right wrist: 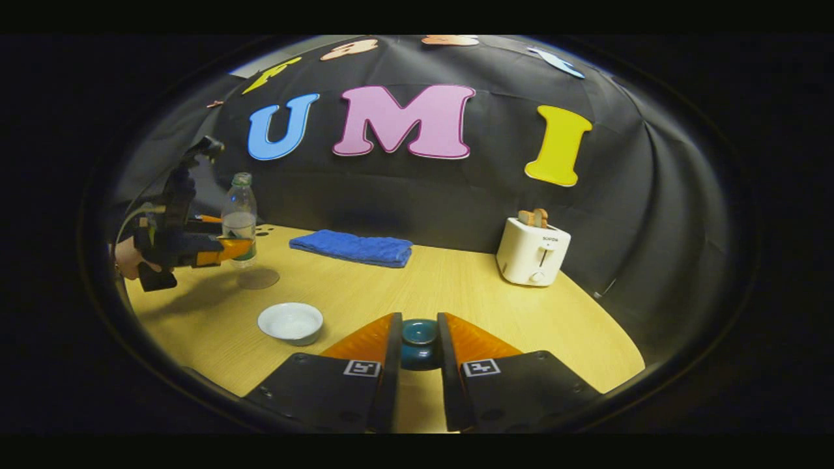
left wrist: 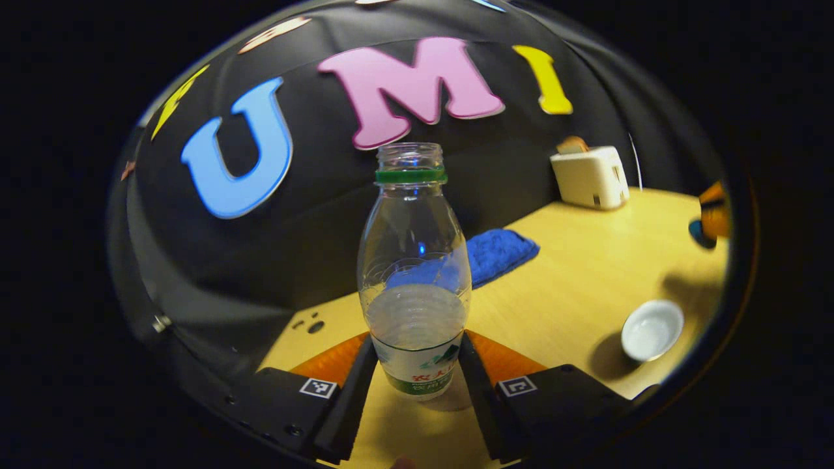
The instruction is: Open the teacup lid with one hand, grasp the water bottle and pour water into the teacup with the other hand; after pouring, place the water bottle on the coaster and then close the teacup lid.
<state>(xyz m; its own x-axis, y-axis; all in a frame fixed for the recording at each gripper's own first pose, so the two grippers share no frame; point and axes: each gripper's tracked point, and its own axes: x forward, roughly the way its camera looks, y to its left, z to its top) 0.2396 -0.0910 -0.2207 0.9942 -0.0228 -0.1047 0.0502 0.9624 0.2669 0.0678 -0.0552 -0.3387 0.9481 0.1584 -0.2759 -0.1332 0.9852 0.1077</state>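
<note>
A folded blue towel (right wrist: 352, 249) and a white toaster (right wrist: 533, 259) sit on the wooden table (right wrist: 456, 286).

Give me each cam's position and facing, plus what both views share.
Left gripper view: rides the left gripper, facing the booth wall; its fingers clamp the bottle, held above the coaster; cup off to the right.
Right gripper view: rides the right gripper, low over the table, facing the wall; its fingers hold the lid. The left gripper and a hand show at far left.
Shared: bottle, cup, coaster, towel, toaster.
</note>
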